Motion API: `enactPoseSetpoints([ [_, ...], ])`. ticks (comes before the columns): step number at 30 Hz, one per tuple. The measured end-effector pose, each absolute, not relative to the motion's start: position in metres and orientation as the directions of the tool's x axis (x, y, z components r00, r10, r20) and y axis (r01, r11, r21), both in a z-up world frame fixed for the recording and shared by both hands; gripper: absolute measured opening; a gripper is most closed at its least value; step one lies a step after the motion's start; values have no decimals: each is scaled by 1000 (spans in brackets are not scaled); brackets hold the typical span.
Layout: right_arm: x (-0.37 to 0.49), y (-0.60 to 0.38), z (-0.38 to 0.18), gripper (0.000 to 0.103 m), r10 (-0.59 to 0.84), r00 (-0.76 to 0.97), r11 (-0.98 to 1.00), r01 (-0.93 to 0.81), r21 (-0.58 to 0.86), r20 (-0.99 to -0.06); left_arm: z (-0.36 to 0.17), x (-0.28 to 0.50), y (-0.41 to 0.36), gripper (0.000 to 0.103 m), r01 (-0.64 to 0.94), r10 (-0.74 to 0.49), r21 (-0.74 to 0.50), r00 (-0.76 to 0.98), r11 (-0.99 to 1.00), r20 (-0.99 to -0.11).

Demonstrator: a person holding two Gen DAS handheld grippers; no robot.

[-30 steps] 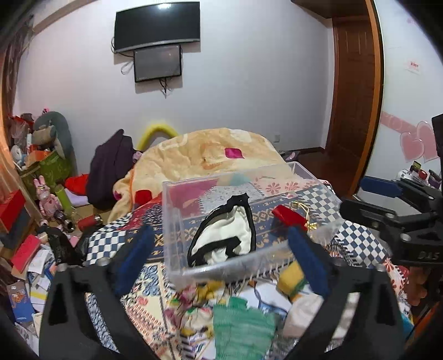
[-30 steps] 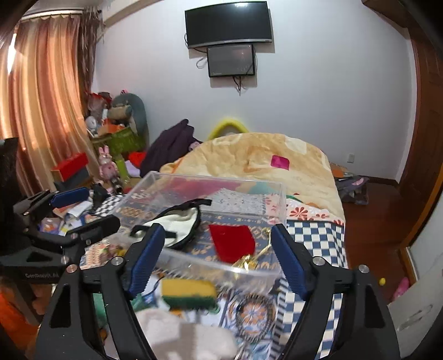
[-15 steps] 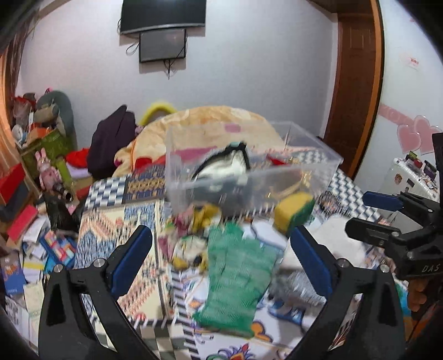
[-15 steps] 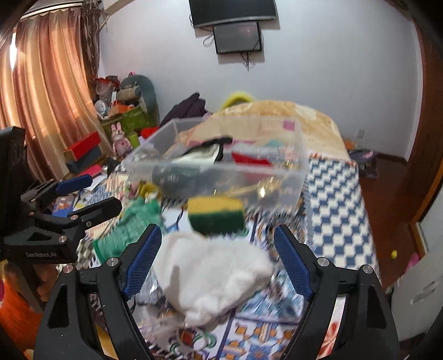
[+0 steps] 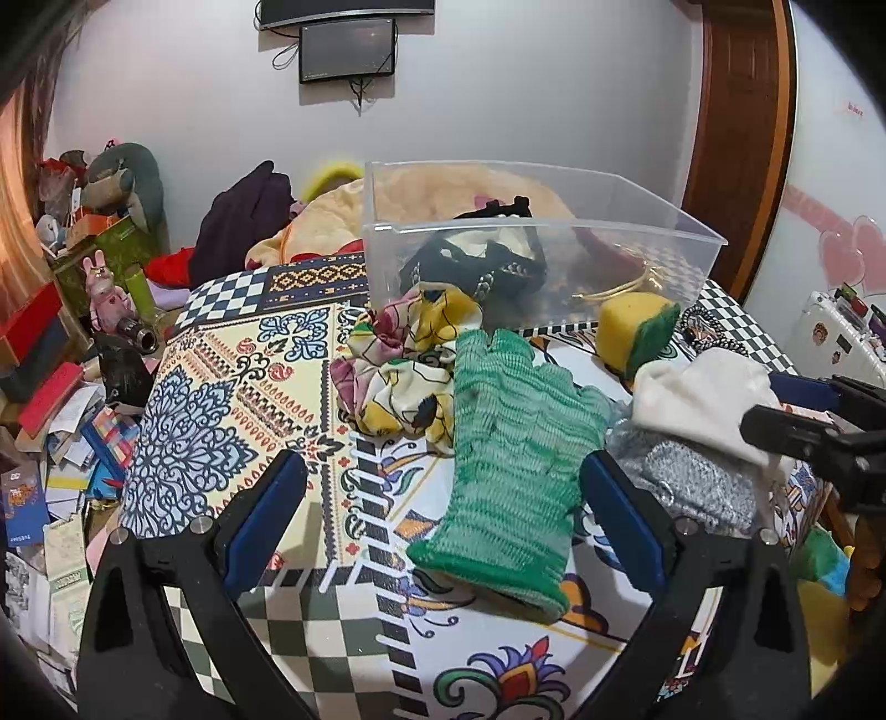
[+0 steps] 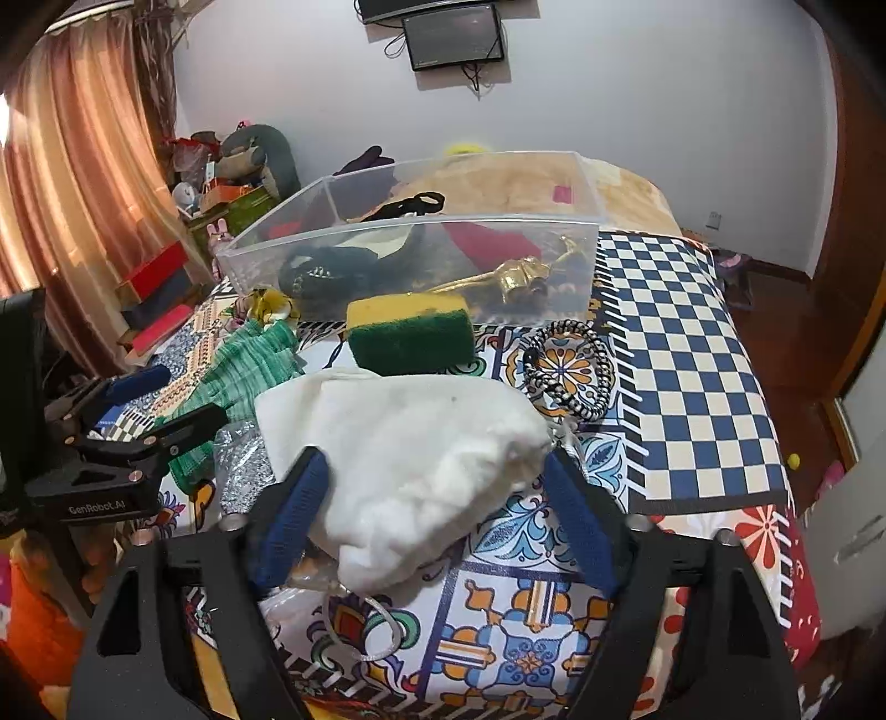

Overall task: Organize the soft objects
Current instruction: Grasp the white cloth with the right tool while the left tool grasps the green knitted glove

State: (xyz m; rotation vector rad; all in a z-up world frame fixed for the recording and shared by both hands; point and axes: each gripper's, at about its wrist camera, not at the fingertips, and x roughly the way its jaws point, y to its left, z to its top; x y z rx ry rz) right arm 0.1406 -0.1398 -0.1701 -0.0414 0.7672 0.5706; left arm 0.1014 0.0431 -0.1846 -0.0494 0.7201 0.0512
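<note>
clear bin (image 5: 653, 249): contents smeared by the plastic wall; the dark fabric (image 5: 476, 266) inside cannot be identified.
gold object (image 6: 515, 277): seen through the bin wall, shape unclear.
silver mesh item (image 5: 692, 482): partly buried under the white cloth (image 5: 703, 399).
green glove (image 6: 243, 365): lower part hidden behind the left gripper (image 6: 138, 410).
floor clutter (image 5: 61, 421): too small and jumbled to name.
wall television (image 5: 346, 6): cut off by the top edge.
</note>
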Motion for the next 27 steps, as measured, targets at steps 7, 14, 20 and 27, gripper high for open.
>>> enactPoseSetpoints([
  [7,140,-142,-172,26,488,557,842,-503,196,-672,-193,102,42,71,-19,-45,-87,735,996,-676],
  [14,134,-150,-165,11,511,566,835,-504,219,-647,-188,96,39,31,33,-100,-114,742,993,-663],
  [20,130,-158,-150,11,539,578,824,-511,244,-612,-173,84,27,20,61,-96,-78,777,995,-623],
  [27,122,-162,-122,10,556,619,817,-528,230,-555,-148,75,27,16,73,-101,-72,817,995,-567],
])
